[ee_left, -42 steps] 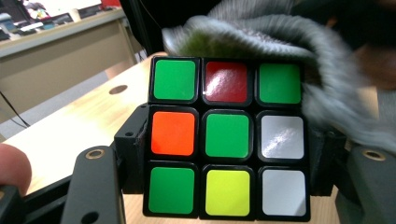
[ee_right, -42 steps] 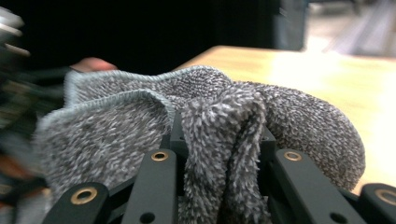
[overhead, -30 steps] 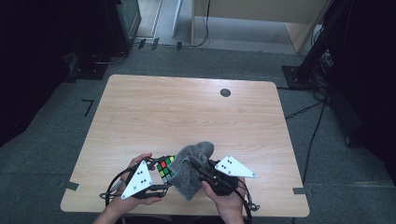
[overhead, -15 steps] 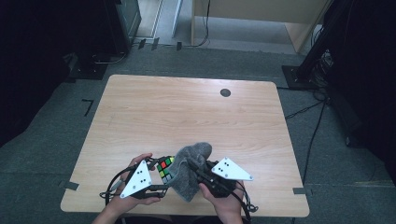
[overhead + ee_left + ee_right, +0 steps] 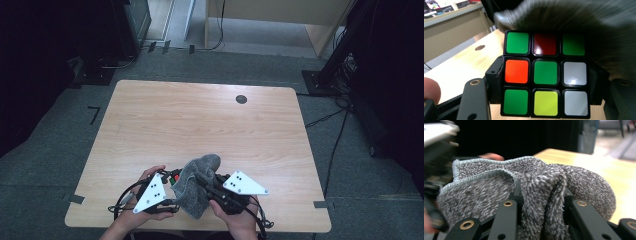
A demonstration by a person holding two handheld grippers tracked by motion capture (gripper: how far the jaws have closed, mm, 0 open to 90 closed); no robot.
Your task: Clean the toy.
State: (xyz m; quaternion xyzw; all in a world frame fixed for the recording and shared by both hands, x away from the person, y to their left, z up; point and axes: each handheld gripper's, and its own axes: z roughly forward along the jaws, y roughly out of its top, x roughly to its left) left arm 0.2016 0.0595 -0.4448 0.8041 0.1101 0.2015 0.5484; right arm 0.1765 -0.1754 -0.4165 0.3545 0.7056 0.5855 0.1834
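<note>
Table [image 5: 200,115]: 1 rectangular top, light wood grain, rounded corners, standing on grey carpet floor [image 5: 60,165].

Surface: 1 round dark grommet [image 5: 241,99] set into the top near the far edge, right of centre. The same grommet [image 5: 480,47] shows in the left gripper view as a dark oval in the wood.

Condition: far half, left side and right side bare wood.

Near edge: a grey cloth [image 5: 197,184] hangs low over the middle of it; whether its lower fold rests on the wood cannot be told.

Floor beside the table: 1 strip of grey tape [image 5: 76,198] off the near left corner, 1 strip [image 5: 321,204] off the near right corner.
</note>
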